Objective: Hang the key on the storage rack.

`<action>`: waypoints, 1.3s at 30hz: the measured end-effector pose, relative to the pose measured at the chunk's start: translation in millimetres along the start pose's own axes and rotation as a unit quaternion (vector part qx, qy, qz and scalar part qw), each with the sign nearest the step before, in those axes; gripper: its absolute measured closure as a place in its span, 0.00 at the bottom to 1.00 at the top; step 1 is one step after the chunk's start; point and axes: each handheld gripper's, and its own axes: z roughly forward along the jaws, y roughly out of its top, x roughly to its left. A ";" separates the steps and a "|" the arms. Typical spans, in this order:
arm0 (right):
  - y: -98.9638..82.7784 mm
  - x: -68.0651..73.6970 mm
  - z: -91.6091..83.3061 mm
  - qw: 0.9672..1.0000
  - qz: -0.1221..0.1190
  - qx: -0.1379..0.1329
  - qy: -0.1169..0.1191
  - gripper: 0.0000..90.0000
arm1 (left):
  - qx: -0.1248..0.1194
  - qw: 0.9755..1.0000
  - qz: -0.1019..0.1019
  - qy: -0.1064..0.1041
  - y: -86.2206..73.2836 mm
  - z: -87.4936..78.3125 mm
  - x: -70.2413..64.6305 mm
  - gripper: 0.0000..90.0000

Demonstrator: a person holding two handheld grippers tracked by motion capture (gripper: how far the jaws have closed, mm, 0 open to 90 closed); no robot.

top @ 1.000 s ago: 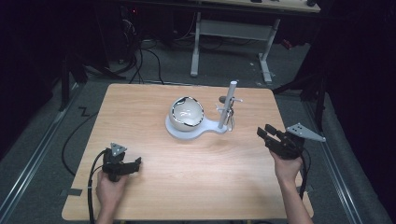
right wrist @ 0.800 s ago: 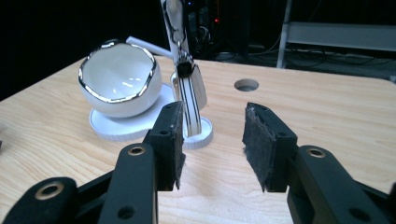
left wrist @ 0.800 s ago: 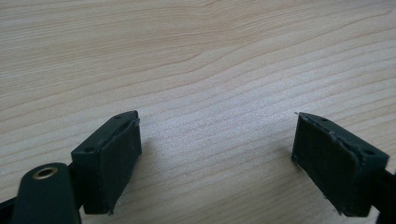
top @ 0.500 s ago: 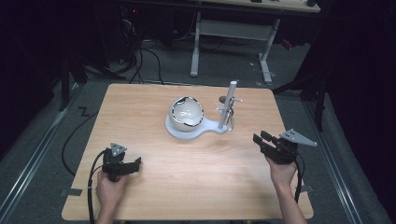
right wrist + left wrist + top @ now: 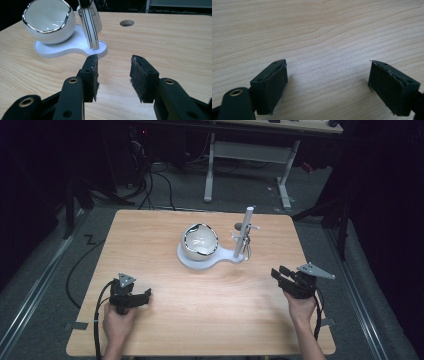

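Note:
A white bowl with a silver rim (image 5: 200,242) (image 5: 48,21) rests tilted on a white keyhole-shaped base (image 5: 210,260) (image 5: 72,46) in the middle of the table. A white post (image 5: 243,232) (image 5: 90,22) rises from the base's right end. My right gripper (image 5: 281,274) (image 5: 113,75) sits low near the table's right edge, held in a hand and aimed left toward the base; its jaws stand apart with nothing between them. At the front left, my left gripper (image 5: 145,295) (image 5: 328,86) rests in a hand, jaws wide over bare wood.
The wooden table (image 5: 150,235) has a round cable hole (image 5: 239,226) (image 5: 126,23) behind the post. A white desk frame (image 5: 250,155) stands on the dark floor beyond the far edge. Cables trail off the front left corner.
My right gripper has come down and drawn toward the front right of the table. The left gripper, bowl and base have stayed put.

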 end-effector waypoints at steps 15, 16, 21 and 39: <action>-13.6 -0.8 18.1 1.000 0.000 0.030 -0.009 0.63 | 0.000 1.000 0.000 0.000 0.0 0.1 0.0 0.18; -14.3 -0.4 20.2 0.999 -0.001 0.033 -0.010 0.63 | 0.000 1.000 0.000 0.000 0.0 0.0 0.0 0.18; -17.8 -0.4 28.8 0.999 -0.006 0.047 -0.018 0.62 | 0.000 1.000 0.000 0.000 0.0 0.0 0.0 0.18; -29.4 1.4 50.1 0.994 -0.032 0.091 -0.048 0.59 | 0.000 1.000 0.000 0.000 0.0 0.0 0.0 0.18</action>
